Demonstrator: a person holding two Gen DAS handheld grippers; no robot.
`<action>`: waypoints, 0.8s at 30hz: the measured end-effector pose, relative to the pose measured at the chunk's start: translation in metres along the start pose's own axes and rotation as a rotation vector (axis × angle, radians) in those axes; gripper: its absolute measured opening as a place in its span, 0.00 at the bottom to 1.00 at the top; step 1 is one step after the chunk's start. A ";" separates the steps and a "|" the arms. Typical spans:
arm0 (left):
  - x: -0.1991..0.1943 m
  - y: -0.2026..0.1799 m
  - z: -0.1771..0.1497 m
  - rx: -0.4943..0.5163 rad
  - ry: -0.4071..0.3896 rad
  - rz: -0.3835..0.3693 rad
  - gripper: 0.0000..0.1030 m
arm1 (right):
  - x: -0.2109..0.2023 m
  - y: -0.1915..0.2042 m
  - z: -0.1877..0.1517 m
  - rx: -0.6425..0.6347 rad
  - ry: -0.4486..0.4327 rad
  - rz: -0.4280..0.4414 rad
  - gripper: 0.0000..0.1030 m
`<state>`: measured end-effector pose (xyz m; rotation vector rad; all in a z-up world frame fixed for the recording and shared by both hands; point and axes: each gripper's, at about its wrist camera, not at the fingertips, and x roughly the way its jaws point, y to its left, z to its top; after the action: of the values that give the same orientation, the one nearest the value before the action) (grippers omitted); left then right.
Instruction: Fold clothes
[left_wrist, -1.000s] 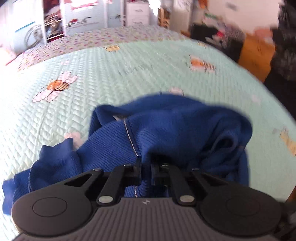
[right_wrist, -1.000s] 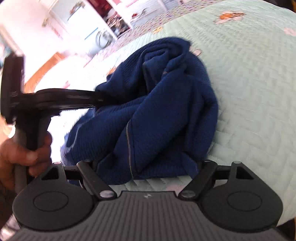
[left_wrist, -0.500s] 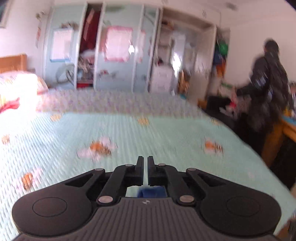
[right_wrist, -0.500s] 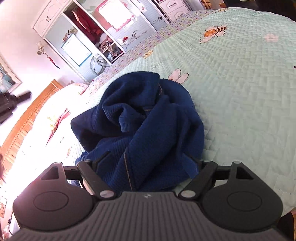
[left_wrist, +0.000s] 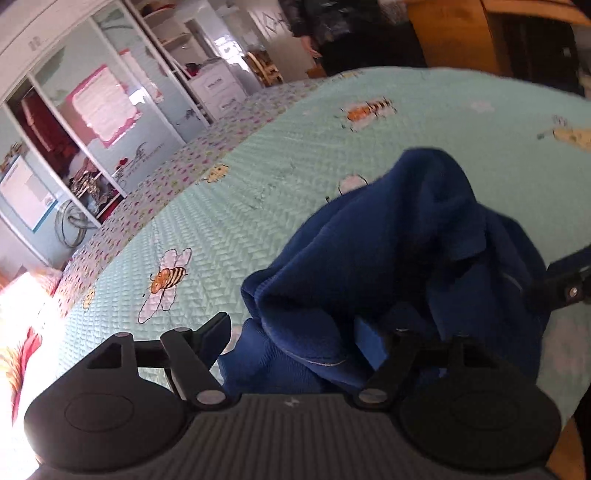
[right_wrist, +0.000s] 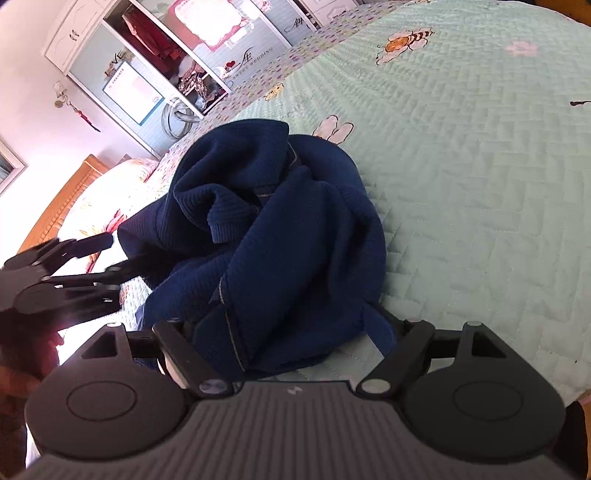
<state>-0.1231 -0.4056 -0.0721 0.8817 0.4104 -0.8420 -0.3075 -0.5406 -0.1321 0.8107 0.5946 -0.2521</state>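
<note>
A crumpled dark blue knit garment (left_wrist: 388, 240) (right_wrist: 288, 221) lies in a heap on the mint quilted bedspread (left_wrist: 280, 177) (right_wrist: 480, 166). My left gripper (left_wrist: 295, 339) is at the heap's near left edge, and its jaws are opening. A fold of the cloth lies between them and drapes over the right finger, with neither pad pressing on it. In the right wrist view the left gripper (right_wrist: 114, 254) reaches in from the left. My right gripper (right_wrist: 280, 332) stands open, wide around the heap's near hem, and one finger (left_wrist: 569, 280) shows at the right edge of the left wrist view.
The bedspread has bee and flower prints. A wardrobe with glass doors (left_wrist: 92, 122) (right_wrist: 177, 62) stands beyond the bed. A person (left_wrist: 321, 33) stands at the far side near wooden furniture (left_wrist: 450, 33). A wooden headboard (right_wrist: 62, 206) and a pillow lie to the left.
The left gripper let go of the blue garment, swung up toward the room, then came back down rolled, with its jaws apart. The garment settled into a heap. The right gripper barely moved.
</note>
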 end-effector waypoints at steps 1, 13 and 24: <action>0.008 -0.003 0.002 0.019 0.004 0.001 0.74 | -0.001 0.001 0.000 -0.002 -0.001 0.000 0.80; -0.041 0.084 0.015 -0.718 -0.220 -0.097 0.13 | -0.013 0.005 0.002 0.002 -0.048 0.017 0.80; -0.118 0.141 -0.028 -0.841 -0.278 0.169 0.13 | -0.013 0.032 0.023 -0.035 -0.116 0.091 0.80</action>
<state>-0.0846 -0.2777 0.0573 0.0162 0.3889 -0.5412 -0.2949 -0.5361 -0.0926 0.7812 0.4510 -0.2038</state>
